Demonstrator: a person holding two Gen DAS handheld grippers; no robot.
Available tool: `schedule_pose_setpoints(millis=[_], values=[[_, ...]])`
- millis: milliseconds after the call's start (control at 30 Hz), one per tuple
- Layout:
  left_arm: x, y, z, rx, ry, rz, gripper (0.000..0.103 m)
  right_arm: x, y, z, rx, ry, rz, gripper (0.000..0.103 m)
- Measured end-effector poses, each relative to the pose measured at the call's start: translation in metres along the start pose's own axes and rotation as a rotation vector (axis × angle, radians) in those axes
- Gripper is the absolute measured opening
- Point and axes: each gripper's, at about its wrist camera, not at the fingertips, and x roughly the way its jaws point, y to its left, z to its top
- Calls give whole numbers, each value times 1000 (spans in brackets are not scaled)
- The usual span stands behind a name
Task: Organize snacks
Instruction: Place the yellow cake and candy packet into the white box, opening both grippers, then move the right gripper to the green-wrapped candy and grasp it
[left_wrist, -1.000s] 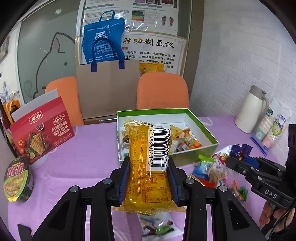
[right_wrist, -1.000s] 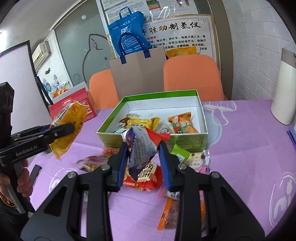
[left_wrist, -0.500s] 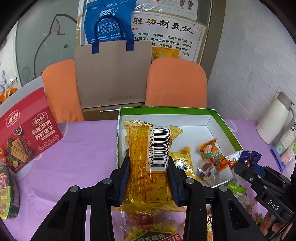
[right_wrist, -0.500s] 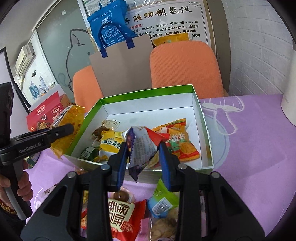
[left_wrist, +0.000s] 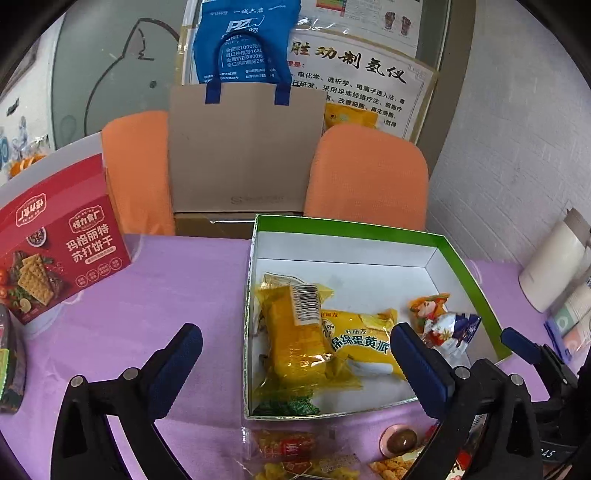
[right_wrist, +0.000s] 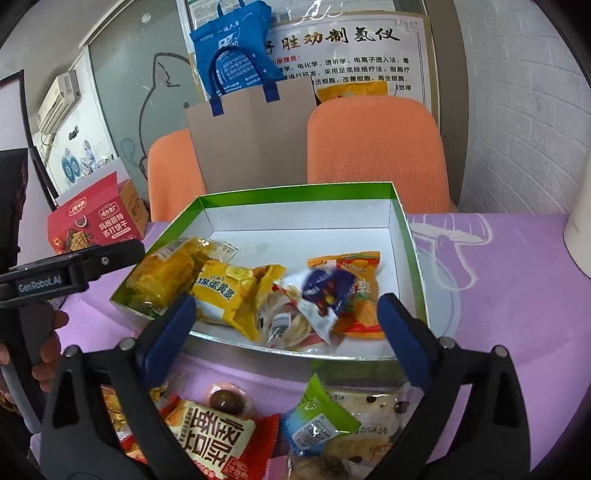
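Observation:
A green-rimmed white box (left_wrist: 436, 258) (right_wrist: 402, 229) sits on the purple table. The yellow barcode packet (left_wrist: 295, 332) (right_wrist: 162, 273) lies inside at the box's left. The blue-and-white packet (left_wrist: 452, 330) (right_wrist: 325, 291) lies or is dropping inside, blurred in the right wrist view. My left gripper (left_wrist: 295, 358) is open and empty over the box's near left part. My right gripper (right_wrist: 284, 325) is open and empty over the box's near edge. Several loose snack packets (right_wrist: 210, 432) (left_wrist: 299, 458) lie on the table in front of the box.
A red cracker box (left_wrist: 55, 254) stands at the left. A white kettle (left_wrist: 554, 266) stands at the right. Two orange chairs (left_wrist: 369, 177) and a brown paper bag (left_wrist: 240, 147) are behind the table. A bowl noodle cup (left_wrist: 9, 365) shows at the far left edge.
Both grippers opened and let go of their packets. The yellow packet and the blue-and-white packet now are in the box. Both grippers moved closer over the box.

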Motion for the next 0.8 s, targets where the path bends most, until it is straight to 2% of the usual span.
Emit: schedule_pose_setpoints(millis=[33, 233, 367, 533, 633, 800], values=[[-2, 1, 0, 2, 2, 4, 103, -1, 0, 0, -2, 7, -4, 102], [-23, -7, -10, 74, -37, 54, 103, -19, 0, -3, 2, 4, -29, 102], [-47, -18, -17, 112, -69, 64, 103, -47, 5, -5, 0, -31, -11, 102], [-84, -30, -32, 151, -121, 66, 103, -92, 18, -17, -45, -118, 2, 102], [-106, -35, -44, 146, -144, 56, 103, -114, 27, -28, -65, -131, 15, 102], [-122, -38, -72, 154, -94, 34, 103, -143, 37, -53, -87, -131, 20, 102]])
